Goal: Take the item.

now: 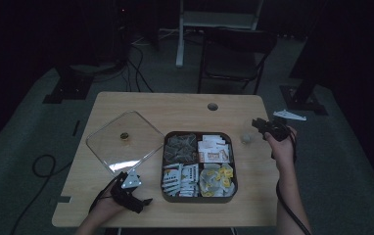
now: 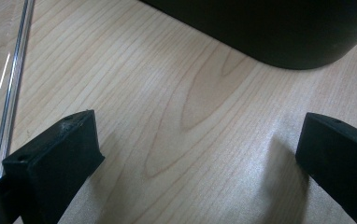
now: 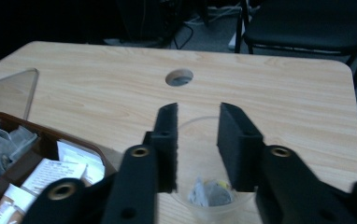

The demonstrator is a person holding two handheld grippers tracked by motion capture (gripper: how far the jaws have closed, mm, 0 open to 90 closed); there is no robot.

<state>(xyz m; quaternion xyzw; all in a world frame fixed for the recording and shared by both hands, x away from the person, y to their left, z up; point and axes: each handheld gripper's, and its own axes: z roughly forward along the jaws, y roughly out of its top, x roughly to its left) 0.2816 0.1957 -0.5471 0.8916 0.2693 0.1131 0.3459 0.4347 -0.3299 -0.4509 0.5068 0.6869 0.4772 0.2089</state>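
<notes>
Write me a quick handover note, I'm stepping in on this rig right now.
Left gripper: open, resting on the table by the tray's near-left corner, holding nothing.
Right gripper: jaws parted over the clear cup, nothing gripped.
Things: a tea bag lies in the cup, right of the tray; the clear lid lies left of it.
Done: lid off, one bag in the cup.
Left: probably re-covering the tray.

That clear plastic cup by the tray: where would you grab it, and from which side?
Probably by the rim wall, from above. The clear cup stands upright and open-topped on the table, right of the tray, with a tea bag at its bottom. The right gripper already hovers over it, jaws parted.
</notes>
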